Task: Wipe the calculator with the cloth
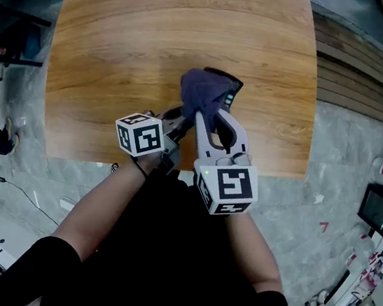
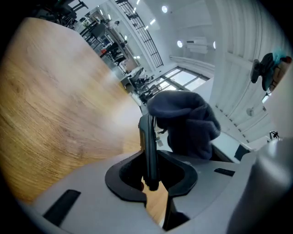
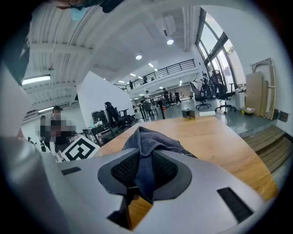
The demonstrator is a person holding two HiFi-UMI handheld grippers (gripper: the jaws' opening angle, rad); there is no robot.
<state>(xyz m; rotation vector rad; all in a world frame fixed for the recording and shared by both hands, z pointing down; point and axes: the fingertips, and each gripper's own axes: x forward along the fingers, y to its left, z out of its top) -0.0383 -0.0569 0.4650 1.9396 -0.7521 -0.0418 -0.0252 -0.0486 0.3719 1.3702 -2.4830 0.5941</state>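
The wiping step is in hand. The left claw (image 2: 150, 172) is clenched on the calculator (image 2: 148, 144), holding it edge-on above the near part of the table (image 1: 121, 47). The right claw (image 3: 145, 176) grips the cloth (image 3: 147, 145), which is bunched against the calculator's top end. Next, I judge, the cloth must be drawn along the calculator's face while the left claw keeps it steady. Both forearms reach forward and converge, with the claws side by side and tipped slightly down.
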